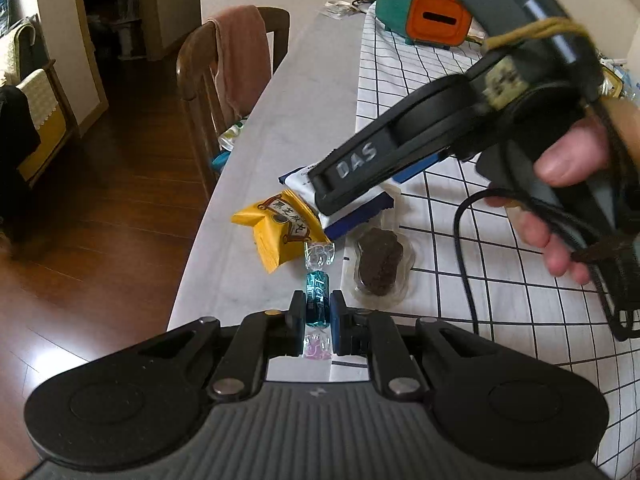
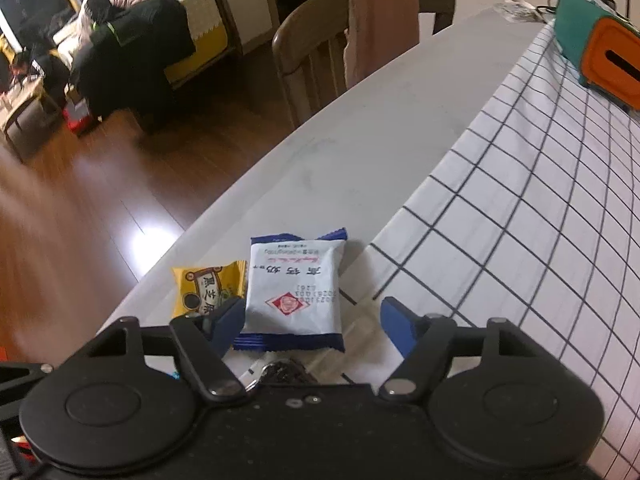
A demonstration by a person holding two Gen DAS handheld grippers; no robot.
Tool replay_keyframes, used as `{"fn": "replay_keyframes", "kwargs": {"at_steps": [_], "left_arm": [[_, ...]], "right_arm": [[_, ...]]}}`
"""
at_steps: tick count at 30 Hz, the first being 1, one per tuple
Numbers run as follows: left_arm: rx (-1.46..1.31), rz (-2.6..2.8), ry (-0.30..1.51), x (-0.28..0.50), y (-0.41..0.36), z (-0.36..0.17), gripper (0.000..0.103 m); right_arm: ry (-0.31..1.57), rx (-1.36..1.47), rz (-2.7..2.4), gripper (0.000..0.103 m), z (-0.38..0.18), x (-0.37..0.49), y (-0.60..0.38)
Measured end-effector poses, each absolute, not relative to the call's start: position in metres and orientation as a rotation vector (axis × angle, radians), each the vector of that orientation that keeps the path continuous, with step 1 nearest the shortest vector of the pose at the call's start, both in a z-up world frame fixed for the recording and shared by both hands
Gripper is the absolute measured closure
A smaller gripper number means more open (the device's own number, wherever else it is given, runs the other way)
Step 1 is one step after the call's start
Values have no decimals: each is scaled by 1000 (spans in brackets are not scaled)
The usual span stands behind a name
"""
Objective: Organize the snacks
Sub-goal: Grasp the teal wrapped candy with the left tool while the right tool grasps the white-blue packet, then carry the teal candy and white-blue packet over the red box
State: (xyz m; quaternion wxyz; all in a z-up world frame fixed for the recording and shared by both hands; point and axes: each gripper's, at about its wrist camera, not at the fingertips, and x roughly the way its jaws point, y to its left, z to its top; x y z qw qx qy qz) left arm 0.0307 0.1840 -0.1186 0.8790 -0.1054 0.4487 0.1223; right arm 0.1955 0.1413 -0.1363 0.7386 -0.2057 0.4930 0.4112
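Candy (image 1: 317,298) pinched tight in the left gripper (image 1: 318,322): teal foil body between the pads, clear twisted wrapper ends sticking out fore and aft, held just above the pale table (image 1: 280,128) near its edge. Just ahead, lying in a loose cluster on the tabletop: yellow packet (image 1: 280,232) with black characters and a cartoon label, crumpled at one corner; white packet (image 2: 294,292) with dark blue crimped ends, red diamond emblem and printed characters, lying flat; dark brown snack (image 1: 380,264) sealed in clear plastic, resting at the border of the checked cloth (image 1: 460,280). Over the white packet, right gripper (image 2: 312,320) pointing down, blue-padded fingers (image 2: 394,316) spread either side of it, not pressing, one finger overlapping the yellow packet's corner. Hand (image 1: 568,184) wrapped around the right gripper's handle. Farther back: green and orange box (image 1: 424,16) on the cloth, wooden chair (image 1: 224,76) draped with a pink towel (image 1: 240,52).
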Motion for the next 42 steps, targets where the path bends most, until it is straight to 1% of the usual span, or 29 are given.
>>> {"fn": "replay_keyframes", "kwargs": {"at_steps": [11, 12, 21, 27, 35, 42], "left_arm": [[-220, 261, 940, 26, 178, -125, 91], [-222, 262, 941, 26, 178, -126, 91], [-220, 257, 944, 26, 177, -125, 91], [-207, 239, 939, 24, 169, -119, 91], [-167, 199, 929, 28, 146, -102, 91], [-126, 160, 907, 35, 111, -79, 91]], "right_arm": [[1025, -600, 906, 49, -139, 174, 159], [1023, -597, 910, 53, -138, 173, 158], [1004, -556, 892, 54, -126, 172, 147], [1003, -524, 873, 54, -113, 170, 122], [1000, -461, 827, 54, -86, 165, 72], [977, -390, 786, 54, -58, 163, 12]]}}
